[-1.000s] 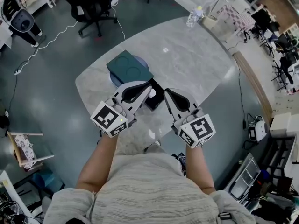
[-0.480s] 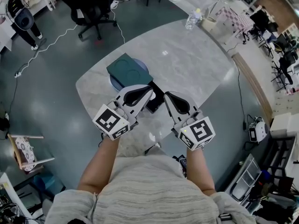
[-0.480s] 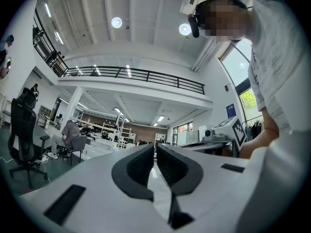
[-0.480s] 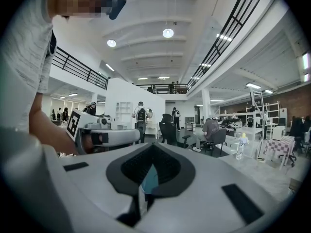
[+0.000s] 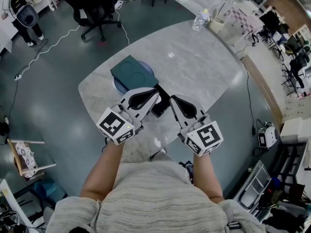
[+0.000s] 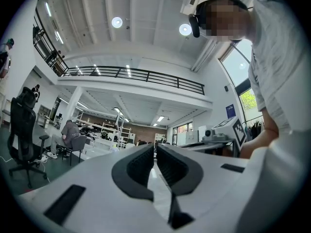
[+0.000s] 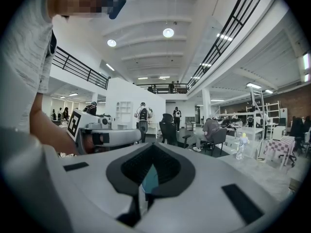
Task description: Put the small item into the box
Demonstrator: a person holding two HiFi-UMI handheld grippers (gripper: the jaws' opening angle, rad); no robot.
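Hovering closed and empty, the left gripper (image 5: 155, 92) and right gripper (image 5: 171, 99) partly hide a black box (image 5: 162, 105) at the bench (image 5: 204, 67) front edge.

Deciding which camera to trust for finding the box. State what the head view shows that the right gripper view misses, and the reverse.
Head view only: the top of the dark green box, and a black item partly hidden under the gripper tips.

Right gripper view only: the right gripper seen along its jaws, which are closed together with nothing held. Also people standing in the background, and ceiling lights.

Both: the left gripper, the marble table, and the bottle at its far edge.
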